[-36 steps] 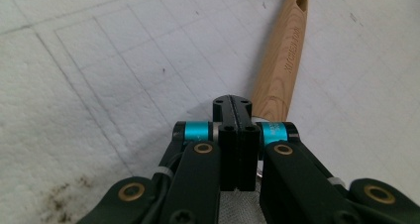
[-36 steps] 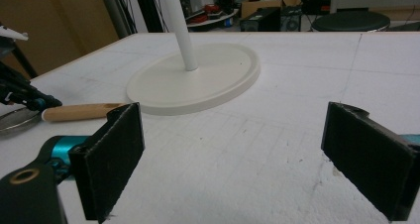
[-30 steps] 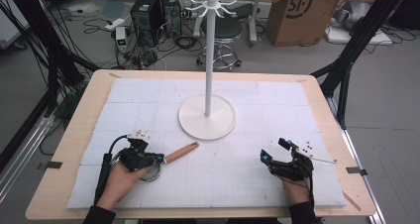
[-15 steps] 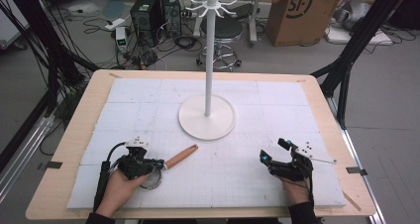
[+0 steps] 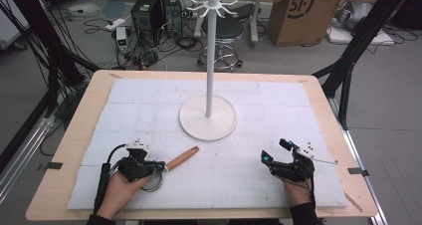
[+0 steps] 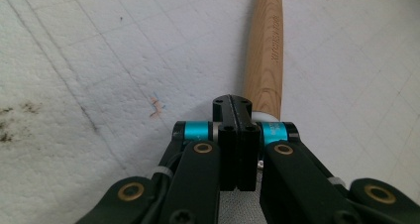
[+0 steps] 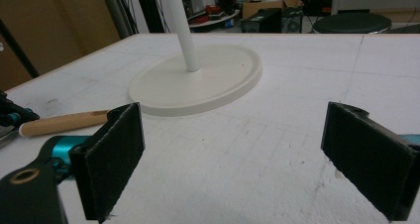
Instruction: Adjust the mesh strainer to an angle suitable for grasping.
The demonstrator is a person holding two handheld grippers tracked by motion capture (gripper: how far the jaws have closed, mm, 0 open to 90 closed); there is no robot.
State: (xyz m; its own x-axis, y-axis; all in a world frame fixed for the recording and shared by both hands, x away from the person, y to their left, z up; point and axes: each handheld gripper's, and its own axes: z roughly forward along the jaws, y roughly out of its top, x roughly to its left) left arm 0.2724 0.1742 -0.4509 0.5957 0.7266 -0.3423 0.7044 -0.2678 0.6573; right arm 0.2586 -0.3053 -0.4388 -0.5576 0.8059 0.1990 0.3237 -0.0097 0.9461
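On the white mat, left tool now clamped on strainer, right tool apart, unmoved.

A lab or workshop: cables are trailing over a bare floor by a computer tower, a cardboard box and black rig frames.
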